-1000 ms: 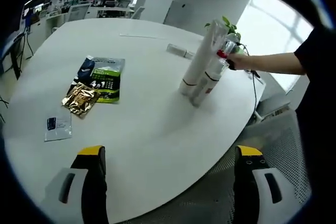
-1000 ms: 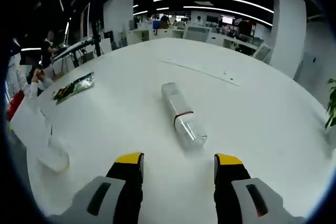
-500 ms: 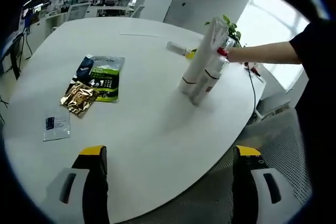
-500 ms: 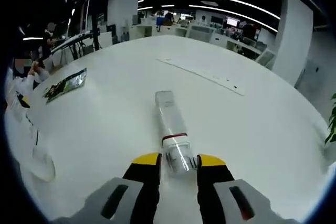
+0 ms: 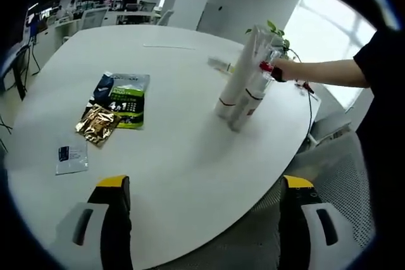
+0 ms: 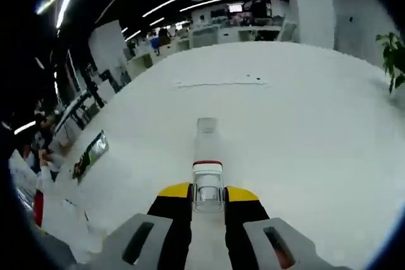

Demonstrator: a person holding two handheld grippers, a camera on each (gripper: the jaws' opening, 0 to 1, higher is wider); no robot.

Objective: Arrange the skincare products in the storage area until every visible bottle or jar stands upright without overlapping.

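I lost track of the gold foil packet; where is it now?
In the left gripper view, the gold foil packet lies on the white table, touching the green pouch.

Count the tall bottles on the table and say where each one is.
3. Two upright bottles stand touching near the table's far edge. One clear bottle is clamped in the right gripper. Others may be hidden behind the pair.

Clear bottle, red band; white table; gold sachet.
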